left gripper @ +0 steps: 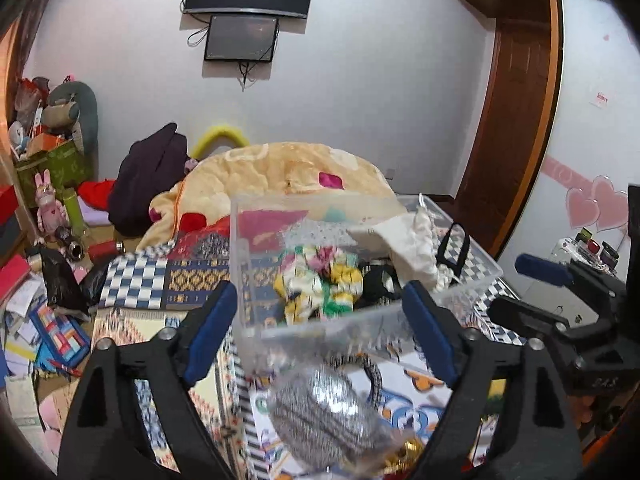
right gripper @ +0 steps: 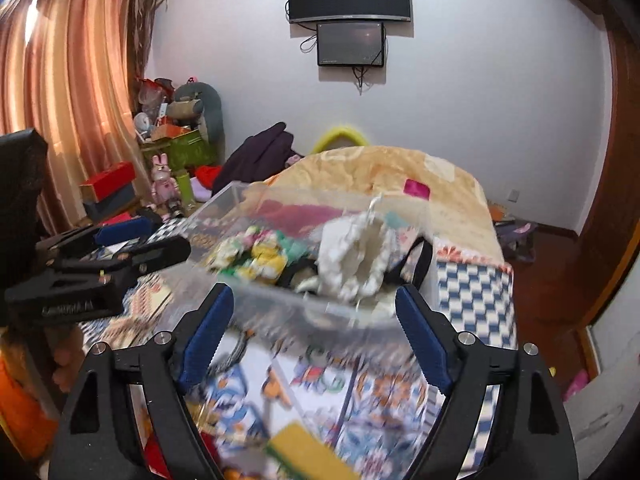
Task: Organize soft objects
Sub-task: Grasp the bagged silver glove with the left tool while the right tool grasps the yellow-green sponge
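Mostly sorted already: the clear plastic bin [left gripper: 452,280] on the patterned bedspread [left gripper: 192,276] holds a colourful plush bundle [left gripper: 320,284], a white knitted piece [left gripper: 416,248] and something black with a strap [left gripper: 454,248]. A silver-grey striped soft item [left gripper: 324,408] lies loose on the bedspread, just outside the bin's near wall, low between the left gripper [left gripper: 320,336] fingers but not touched. Left jaws are spread wide, holding nothing. Right gripper [right gripper: 314,336] is likewise spread and empty, hovering near the bin's front edge; a yellow-green sponge-like piece [right gripper: 304,448] sits below it, blurred. Likely step: collecting the remaining loose pieces. Next move probably calls for lowering the left gripper onto the striped item, closing on it, then lifting over the bin wall. The peach quilt [left gripper: 280,176] is heaped behind the bin.
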Available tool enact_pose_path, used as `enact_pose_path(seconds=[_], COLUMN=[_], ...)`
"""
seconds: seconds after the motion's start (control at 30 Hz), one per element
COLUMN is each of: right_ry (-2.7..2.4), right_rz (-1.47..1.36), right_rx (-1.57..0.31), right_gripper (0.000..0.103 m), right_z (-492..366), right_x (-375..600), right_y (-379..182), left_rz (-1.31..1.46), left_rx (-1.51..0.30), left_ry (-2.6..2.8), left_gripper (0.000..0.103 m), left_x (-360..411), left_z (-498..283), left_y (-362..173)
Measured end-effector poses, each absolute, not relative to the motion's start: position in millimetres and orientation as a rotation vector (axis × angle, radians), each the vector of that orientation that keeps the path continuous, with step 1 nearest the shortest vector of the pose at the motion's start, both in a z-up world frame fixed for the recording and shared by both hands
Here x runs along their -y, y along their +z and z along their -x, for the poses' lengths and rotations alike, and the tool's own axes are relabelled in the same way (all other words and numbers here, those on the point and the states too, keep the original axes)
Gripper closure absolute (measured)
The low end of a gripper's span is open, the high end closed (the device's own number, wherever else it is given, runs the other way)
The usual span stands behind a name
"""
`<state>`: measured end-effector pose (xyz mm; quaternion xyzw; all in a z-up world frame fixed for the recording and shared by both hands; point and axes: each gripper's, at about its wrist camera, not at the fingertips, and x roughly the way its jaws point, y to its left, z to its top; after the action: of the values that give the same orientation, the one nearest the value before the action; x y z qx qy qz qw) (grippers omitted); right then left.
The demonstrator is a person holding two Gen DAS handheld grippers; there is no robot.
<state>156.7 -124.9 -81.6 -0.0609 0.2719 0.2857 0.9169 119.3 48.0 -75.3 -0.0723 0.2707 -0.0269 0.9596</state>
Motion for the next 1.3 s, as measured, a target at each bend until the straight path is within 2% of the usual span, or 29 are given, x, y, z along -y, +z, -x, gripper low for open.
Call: enact_pose_path(seconds=[0.47, 0.57, 0.63, 0.7, 0.77, 0.83, 0.9, 0.97, 1.07, 1.3], right_ry=[0.573, 0.57, 0.568, 0.565, 0.569, 0.573, 0.577, 0.581, 0.58, 0.571], right_rz=[0.091, 0.093, 0.094, 0.095, 0.092, 0.097, 0.101, 0.092, 0.083, 0.066], right_rx=[-0.736, -0.754, -0.764, -0.769, -0.761, -0.751, -0.748, -0.742, -0.728, -0.664], right_gripper=[0.022, 0.031, 0.047, 0.056, 0.057, 0.064, 0.066, 0.068, 0.075, 0.076], right_z=[-127.3, -124.3, -123.0, -121.5, -117.2, -114.6, -113.7, -112.7, -110.8, -108.2], right_x=[151.4, 154.9, 155.8, 157.1, 157.8, 157.2, 155.8, 155.3, 155.7, 159.9], right_y=[-143.1, -148.4, -151.6, -154.4, -154.4, -153.6, -153.2, -152.0, -147.7, -127.8], left_rz=[0.163, 0.181, 0.186, 0.2, 0.218, 0.209, 0.211, 0.208, 0.18, 0.157], left_rx=[-0.71, -0.728, -0.736, -0.744, -0.757, -0.747, -0.747, -0.746, -0.728, -0.668], left_ry=[-0.036, -0.045, -0.049, -0.059, -0.071, -0.063, -0.082, -0.091, -0.085, -0.089], left_gripper=[0.014, 0.014, 0.018, 0.025, 0.031, 0.038, 0.052, 0.057, 0.061, 0.062], left_x=[-43.9, -44.9, -45.2, -46.0, -46.8, -47.5, -46.2, -44.0, -39.3, -35.8], left_z=[-96.9, -95.5, -94.6, -92.5, -91.0, -88.9, -86.9, -85.4, -81.5, -71.1], left_y=[-141.4, -146.9, -149.9, -153.8, -157.7, -158.7, -158.4, -157.4, -153.1, -135.2])
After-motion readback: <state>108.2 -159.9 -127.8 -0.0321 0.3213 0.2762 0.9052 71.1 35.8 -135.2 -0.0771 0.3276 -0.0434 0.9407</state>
